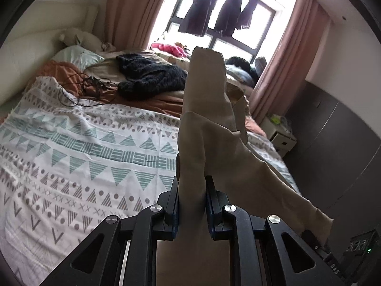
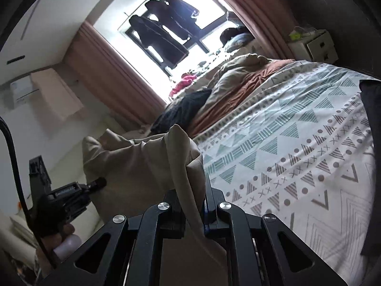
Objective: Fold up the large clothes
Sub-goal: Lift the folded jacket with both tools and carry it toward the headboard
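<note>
Patterned bedspread [image 1: 78, 147], black knit sweater [image 1: 150, 76], pink curtains [image 1: 133, 14], white nightstand [image 1: 283, 140]
</note>
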### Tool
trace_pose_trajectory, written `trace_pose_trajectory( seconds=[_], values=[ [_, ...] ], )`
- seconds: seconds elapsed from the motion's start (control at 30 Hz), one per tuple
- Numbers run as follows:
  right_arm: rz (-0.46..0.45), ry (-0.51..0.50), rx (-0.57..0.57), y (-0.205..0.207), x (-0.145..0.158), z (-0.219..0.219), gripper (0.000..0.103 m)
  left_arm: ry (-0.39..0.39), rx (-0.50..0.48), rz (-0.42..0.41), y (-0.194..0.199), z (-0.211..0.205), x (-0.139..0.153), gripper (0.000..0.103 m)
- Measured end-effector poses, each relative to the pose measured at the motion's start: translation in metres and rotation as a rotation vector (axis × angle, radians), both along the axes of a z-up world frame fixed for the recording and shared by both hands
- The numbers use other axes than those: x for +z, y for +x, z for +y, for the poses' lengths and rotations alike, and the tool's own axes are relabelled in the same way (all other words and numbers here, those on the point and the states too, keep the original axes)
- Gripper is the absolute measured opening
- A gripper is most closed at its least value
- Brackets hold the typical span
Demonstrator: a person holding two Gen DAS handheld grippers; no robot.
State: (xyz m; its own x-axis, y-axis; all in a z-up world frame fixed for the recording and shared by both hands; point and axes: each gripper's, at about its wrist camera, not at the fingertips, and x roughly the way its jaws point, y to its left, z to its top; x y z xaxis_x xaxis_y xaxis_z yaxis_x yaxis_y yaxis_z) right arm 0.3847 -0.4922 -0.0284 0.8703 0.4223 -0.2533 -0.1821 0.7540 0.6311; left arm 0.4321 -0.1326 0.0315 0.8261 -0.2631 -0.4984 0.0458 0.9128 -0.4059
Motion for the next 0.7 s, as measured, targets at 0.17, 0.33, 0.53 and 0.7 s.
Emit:
trace_pose_trajectory(
  seconds=[0.17,0.33,0.53,0.7],
  values=[
    [-0.033,-0.046,0.004,-0.024,0.019,0.019,0.011,-0.035,-0.002,-0.011,-0.02,0.026,0.007,0.019],
    [-0.046,-0.105,0.01,-0.041,0.04,0.055,0.011,-0.091,0.003,-0.012,-0.022,0.06,0.013,0.019],
    [-0.056,-0.161,0.03,-0.048,0.058,0.112,0.011,-0.133,0.019,-0.04,-0.026,0.119,0.022,0.019],
    [-0.087,-0.187,0.075,-0.051,0.072,0.168,0.011,-0.131,0.052,-0.066,-0.033,0.172,0.03,0.019]
  ],
)
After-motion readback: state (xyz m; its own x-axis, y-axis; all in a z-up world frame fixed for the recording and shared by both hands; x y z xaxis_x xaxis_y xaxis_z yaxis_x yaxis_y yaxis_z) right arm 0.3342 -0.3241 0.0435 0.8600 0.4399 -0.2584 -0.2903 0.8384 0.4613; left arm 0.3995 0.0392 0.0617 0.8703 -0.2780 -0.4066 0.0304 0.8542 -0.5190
